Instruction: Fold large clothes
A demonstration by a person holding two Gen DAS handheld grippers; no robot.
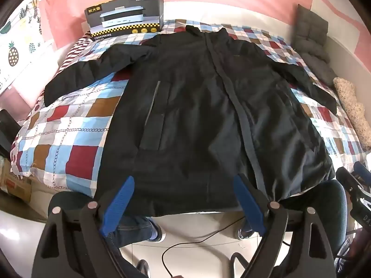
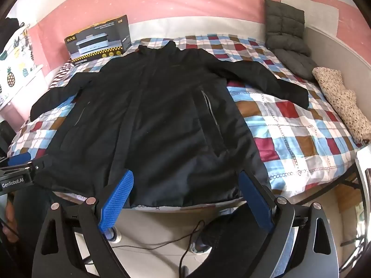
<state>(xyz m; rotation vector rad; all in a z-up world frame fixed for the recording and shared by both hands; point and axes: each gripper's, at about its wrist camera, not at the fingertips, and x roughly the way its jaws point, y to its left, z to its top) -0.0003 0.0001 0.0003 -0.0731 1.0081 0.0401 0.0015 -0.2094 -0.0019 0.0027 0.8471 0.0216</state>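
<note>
Pink wall backs the bed point(image 1: 69, 125), whose checked quilt shows bare on both sides of my black coat point(image 1: 197, 106). It lies flat, front up, collar toward the wall, both sleeves spread outward, hem reaching the near edge of the bed. At the head stands a cooker box point(image 1: 126, 14); grey cushions point(image 2: 287, 39) and a speckled blanket point(image 2: 343, 106) line the right edge. My left gripper point(image 1: 183, 180) and right gripper point(image 2: 186, 178) hover over the hem, both spread wide, holding nothing.
</note>
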